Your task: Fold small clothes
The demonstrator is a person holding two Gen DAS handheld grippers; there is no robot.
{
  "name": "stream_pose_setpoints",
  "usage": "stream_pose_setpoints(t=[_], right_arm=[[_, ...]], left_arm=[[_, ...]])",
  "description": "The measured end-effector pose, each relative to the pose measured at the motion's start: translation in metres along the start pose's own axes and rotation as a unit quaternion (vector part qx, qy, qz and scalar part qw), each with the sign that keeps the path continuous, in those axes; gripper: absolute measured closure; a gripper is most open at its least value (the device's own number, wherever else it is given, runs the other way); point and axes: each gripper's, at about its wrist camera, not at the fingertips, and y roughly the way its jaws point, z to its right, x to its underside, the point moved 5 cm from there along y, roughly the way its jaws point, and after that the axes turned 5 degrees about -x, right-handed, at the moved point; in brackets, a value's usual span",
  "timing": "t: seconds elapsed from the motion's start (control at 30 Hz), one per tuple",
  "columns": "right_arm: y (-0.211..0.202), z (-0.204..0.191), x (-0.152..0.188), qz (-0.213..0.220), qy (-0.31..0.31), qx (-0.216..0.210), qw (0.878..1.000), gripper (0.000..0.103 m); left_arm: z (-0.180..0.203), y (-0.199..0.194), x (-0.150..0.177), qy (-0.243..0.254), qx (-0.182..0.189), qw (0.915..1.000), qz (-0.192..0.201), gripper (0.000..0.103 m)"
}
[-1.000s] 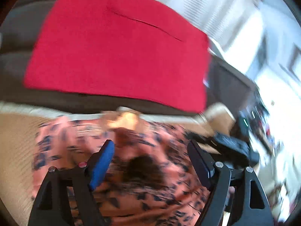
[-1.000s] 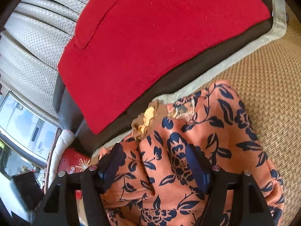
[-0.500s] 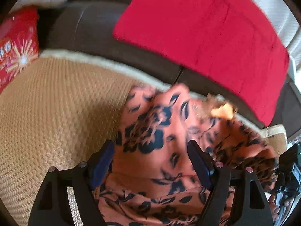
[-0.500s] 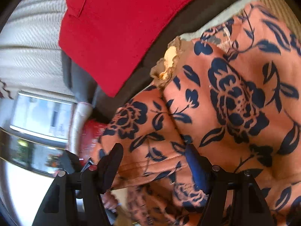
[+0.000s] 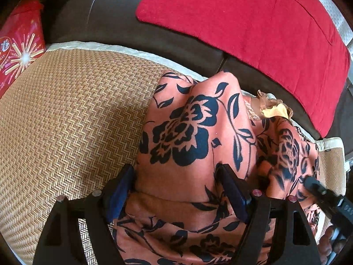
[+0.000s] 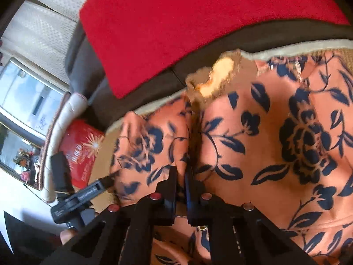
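Note:
An orange garment with dark blue flowers (image 5: 187, 132) lies rumpled on a woven mat (image 5: 66, 110), its frilled collar with a yellow lining (image 5: 273, 110) toward the sofa. My left gripper (image 5: 176, 176) points down over the garment's left part and is open. Cloth lies between its blue pads, which do not press it. In the right wrist view the same garment (image 6: 275, 121) fills the frame, and my right gripper (image 6: 181, 176) is shut on a raised fold of it below the collar (image 6: 220, 70).
A red cloth (image 5: 253, 22) covers the dark sofa seat (image 5: 99, 11) behind the mat. A red box with a firework print (image 5: 19, 44) stands at the mat's left end. A window (image 6: 28, 92) is at the left of the right wrist view. A person's fingers show at the bottom right of the left wrist view.
My right gripper went from wide open to shut on a fold of the garment as it moved in over the garment. My left gripper swung down from the red cloth and sank over the garment, still open.

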Motion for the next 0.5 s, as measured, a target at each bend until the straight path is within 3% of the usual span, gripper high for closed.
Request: stream_pose_setpoints(t=[0.1, 0.23, 0.33, 0.37, 0.4, 0.43, 0.5], right_arm=[[-0.023, -0.001, -0.009, 0.039, -0.004, -0.019, 0.999, 0.096], [-0.032, 0.006, -0.014, 0.047, -0.047, 0.071, 0.995, 0.091], [-0.037, 0.005, -0.011, 0.040, -0.077, 0.103, 0.991, 0.074], [-0.038, 0.001, -0.008, 0.030, -0.086, 0.080, 0.993, 0.062], [-0.039, -0.002, -0.006, 0.019, -0.083, 0.050, 0.995, 0.036], [-0.041, -0.007, -0.002, 0.009, -0.069, -0.002, 0.998, 0.027], [-0.045, -0.014, 0.005, -0.013, -0.055, -0.085, 0.995, 0.025]], left_arm=[[-0.002, -0.003, -0.002, 0.002, -0.005, 1.0000, 0.001, 0.023], [-0.003, -0.003, -0.002, 0.003, -0.019, 0.9998, -0.005, 0.023], [-0.004, -0.002, -0.003, -0.001, -0.018, 0.9998, -0.006, 0.023], [-0.005, -0.002, -0.003, -0.002, -0.019, 0.9998, -0.007, 0.023], [-0.005, -0.001, -0.003, -0.002, -0.019, 0.9998, -0.007, 0.023], [-0.006, -0.001, -0.003, -0.002, -0.020, 0.9998, -0.008, 0.023], [-0.008, 0.000, -0.004, -0.002, -0.020, 0.9998, -0.009, 0.023]])
